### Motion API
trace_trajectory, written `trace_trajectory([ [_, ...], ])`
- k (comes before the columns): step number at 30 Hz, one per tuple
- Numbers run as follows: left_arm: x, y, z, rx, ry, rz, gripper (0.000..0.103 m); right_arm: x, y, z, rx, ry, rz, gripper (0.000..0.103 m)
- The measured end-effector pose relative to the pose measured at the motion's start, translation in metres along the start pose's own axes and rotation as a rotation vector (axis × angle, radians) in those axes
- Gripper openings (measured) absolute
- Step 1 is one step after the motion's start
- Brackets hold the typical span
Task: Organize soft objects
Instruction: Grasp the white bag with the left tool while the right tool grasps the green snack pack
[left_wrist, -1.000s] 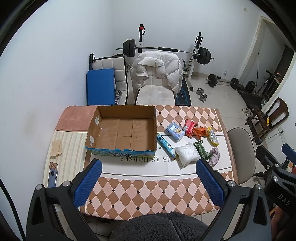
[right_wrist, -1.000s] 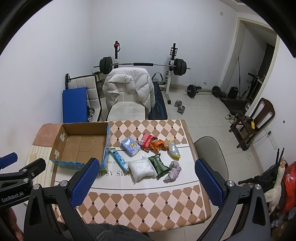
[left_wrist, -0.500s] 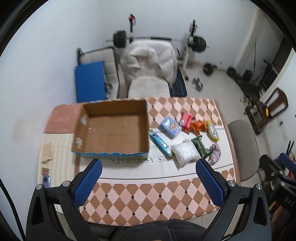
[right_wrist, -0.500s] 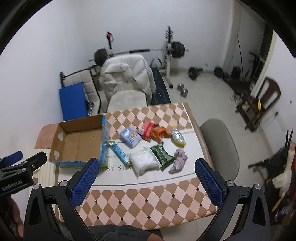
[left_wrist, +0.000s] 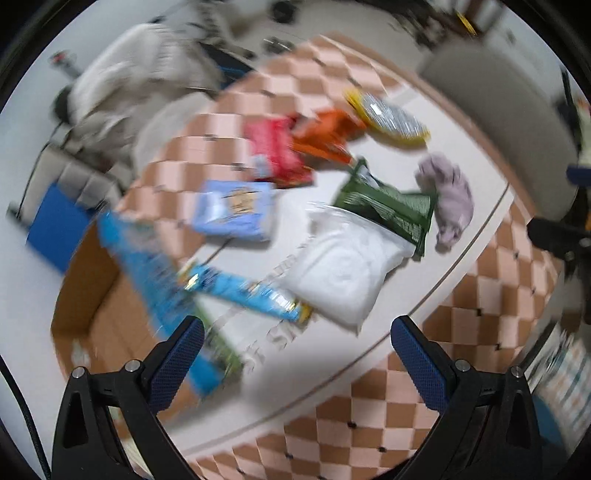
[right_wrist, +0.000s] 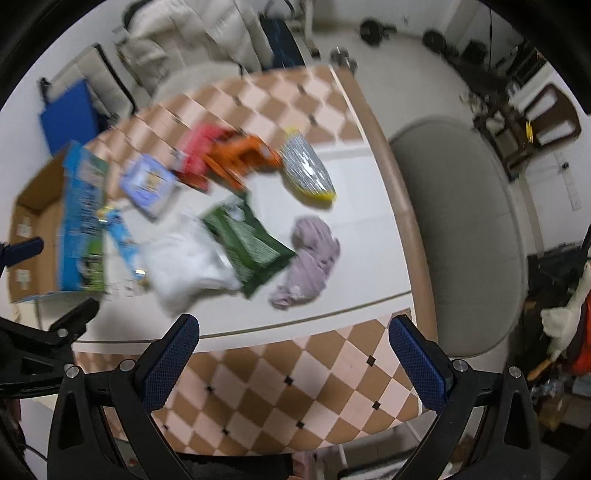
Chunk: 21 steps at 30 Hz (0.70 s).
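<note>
Several soft packs lie on the checked table: a white pouch (left_wrist: 343, 266) (right_wrist: 188, 262), a green pack (left_wrist: 388, 206) (right_wrist: 247, 240), a lilac cloth (left_wrist: 448, 199) (right_wrist: 310, 266), a pale blue pack (left_wrist: 234, 214) (right_wrist: 149, 184), a long blue pack (left_wrist: 243, 291), a red pack (left_wrist: 277, 151), an orange pack (right_wrist: 240, 157) and a silver-yellow pack (right_wrist: 308, 171). An open cardboard box (left_wrist: 110, 306) (right_wrist: 40, 229) stands at their left. My left gripper (left_wrist: 295, 363) hovers open above the white pouch, holding nothing. My right gripper (right_wrist: 293, 363) hovers open near the lilac cloth. Both views are motion-blurred.
A grey round chair (right_wrist: 469, 229) stands by the table's right edge. A white jacket on a chair (right_wrist: 199, 33) and a blue pad (right_wrist: 68, 114) are beyond the far edge. Gym weights lie on the floor behind. The table's near part shows bare checked cloth (right_wrist: 295, 398).
Both grippers have dropped and swung toward the table, so the packs now look much larger and tilted. The objects themselves have not moved. Both grippers stay open.
</note>
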<state>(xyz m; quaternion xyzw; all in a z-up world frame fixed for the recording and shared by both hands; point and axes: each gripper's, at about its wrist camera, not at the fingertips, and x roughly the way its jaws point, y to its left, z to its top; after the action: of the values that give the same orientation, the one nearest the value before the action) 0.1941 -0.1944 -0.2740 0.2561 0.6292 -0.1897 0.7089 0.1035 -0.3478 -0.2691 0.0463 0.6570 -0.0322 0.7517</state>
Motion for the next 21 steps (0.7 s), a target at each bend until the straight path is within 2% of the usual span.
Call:
trace_trajectory([
  [7, 0.089, -0.050, 0.043, 0.262, 0.164, -0.032, 0.103, 0.058, -0.025, 0.009, 0.010, 0.091, -0.015, 0.103],
  [9, 0.106, -0.058, 0.044, 0.304, 0.217, -0.042, 0.103, 0.065, -0.030, 0.012, 0.010, 0.105, -0.012, 0.103],
  [11, 0.118, -0.059, 0.042, 0.298, 0.244, -0.033, 0.100, 0.069, -0.032, 0.016, 0.004, 0.115, -0.010, 0.103],
  [12, 0.118, -0.053, 0.042, 0.253, 0.229, -0.020, 0.091, 0.070, -0.032, 0.019, 0.000, 0.117, -0.006, 0.103],
  [13, 0.117, -0.046, 0.042, 0.202, 0.223, -0.033, 0.086, 0.071, -0.032, 0.021, -0.005, 0.115, -0.001, 0.103],
  [15, 0.113, -0.021, 0.039, 0.021, 0.237, -0.085, 0.077, 0.072, -0.027, 0.028, -0.023, 0.107, 0.011, 0.103],
  [18, 0.113, 0.032, 0.021, -0.355, 0.291, -0.194, 0.074, 0.080, -0.014, 0.040, -0.059, 0.102, 0.029, 0.103],
  [21, 0.121, 0.065, 0.001, -0.576, 0.310, -0.258, 0.074, 0.099, 0.009, 0.056, -0.100, 0.122, 0.060, 0.096],
])
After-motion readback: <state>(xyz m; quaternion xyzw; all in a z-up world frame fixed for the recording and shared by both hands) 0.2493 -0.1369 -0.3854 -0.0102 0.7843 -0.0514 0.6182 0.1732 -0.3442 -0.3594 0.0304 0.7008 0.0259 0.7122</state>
